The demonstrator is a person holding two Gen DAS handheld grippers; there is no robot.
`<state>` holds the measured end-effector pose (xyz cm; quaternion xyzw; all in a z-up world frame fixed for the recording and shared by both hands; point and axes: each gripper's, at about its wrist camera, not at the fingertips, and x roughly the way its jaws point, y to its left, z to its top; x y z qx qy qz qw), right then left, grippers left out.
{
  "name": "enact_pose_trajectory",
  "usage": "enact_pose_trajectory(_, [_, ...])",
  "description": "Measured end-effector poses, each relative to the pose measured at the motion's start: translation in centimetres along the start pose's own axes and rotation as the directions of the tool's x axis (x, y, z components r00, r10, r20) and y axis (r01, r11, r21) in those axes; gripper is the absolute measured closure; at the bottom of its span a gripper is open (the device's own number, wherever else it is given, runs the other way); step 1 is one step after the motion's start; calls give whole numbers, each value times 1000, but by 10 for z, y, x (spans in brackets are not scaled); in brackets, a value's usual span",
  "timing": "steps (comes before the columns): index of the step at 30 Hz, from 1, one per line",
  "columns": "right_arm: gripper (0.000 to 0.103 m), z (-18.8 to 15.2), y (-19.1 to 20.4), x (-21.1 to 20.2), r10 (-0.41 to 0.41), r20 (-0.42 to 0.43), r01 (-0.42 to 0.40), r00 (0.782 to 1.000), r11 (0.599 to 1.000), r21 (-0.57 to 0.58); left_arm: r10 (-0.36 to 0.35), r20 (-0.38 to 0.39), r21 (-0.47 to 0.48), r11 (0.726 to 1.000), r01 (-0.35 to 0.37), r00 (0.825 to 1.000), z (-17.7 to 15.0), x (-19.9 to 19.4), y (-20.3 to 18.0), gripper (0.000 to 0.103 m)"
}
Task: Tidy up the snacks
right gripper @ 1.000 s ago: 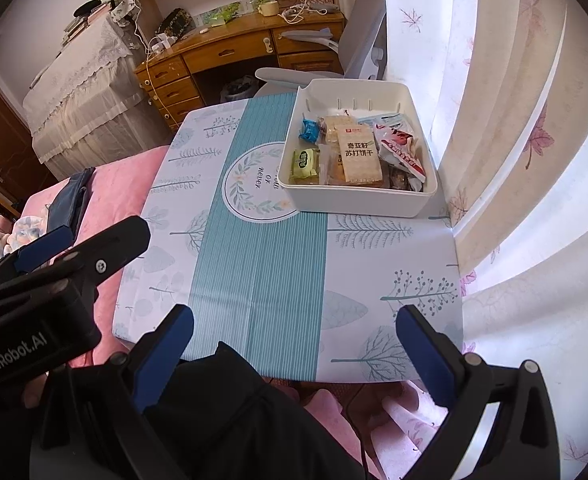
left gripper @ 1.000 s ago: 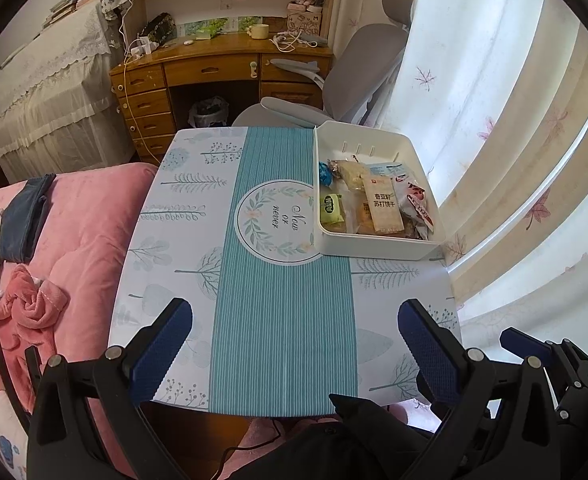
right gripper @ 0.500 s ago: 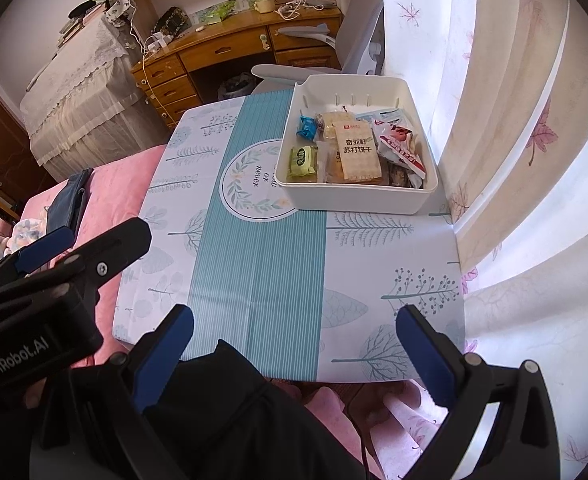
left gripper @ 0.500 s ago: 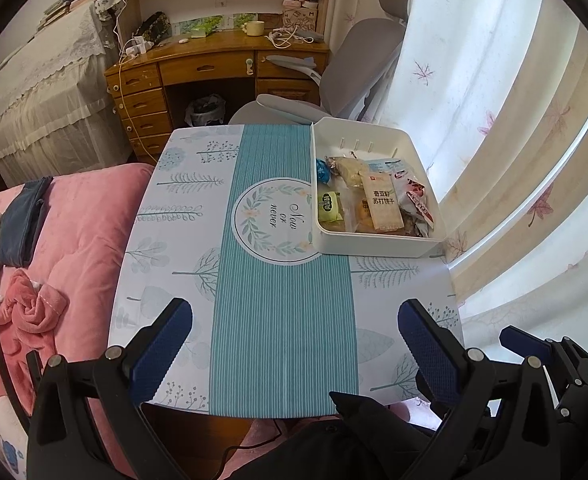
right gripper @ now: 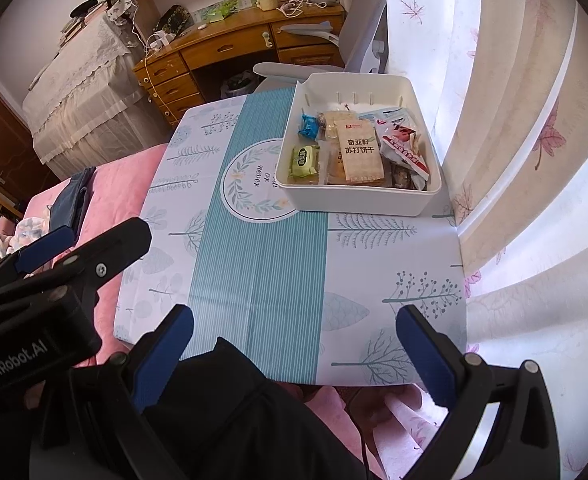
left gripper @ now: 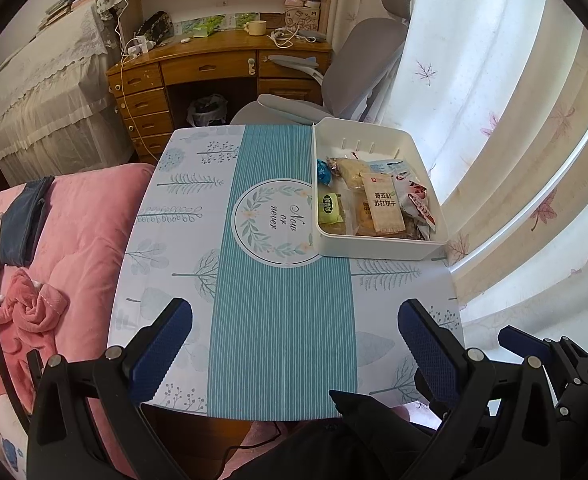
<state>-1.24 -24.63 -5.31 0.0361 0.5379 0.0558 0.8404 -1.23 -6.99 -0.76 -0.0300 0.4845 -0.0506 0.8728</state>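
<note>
Now my left claw [left gripper: 294, 320] hangs released over the tabletop [left gripper: 277, 300] at six o'clock, gripping nothing. At two o'clock the bin [left gripper: 378, 246] holds every snack [left gripper: 382, 204]; nothing lies loose outside it. Those packets look light, crinkly and slippery, their biscuits breakable, so I'd pinch the sealed edges. My right claw [right gripper: 294, 328] is released too, empty.
</note>
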Motion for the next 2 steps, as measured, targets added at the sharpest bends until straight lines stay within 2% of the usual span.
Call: enact_pose_trajectory(2, [1,0,0,0,1,-1,-1,1000,1000,0,1,0,0,1000,-1,1000,1,0,0,1])
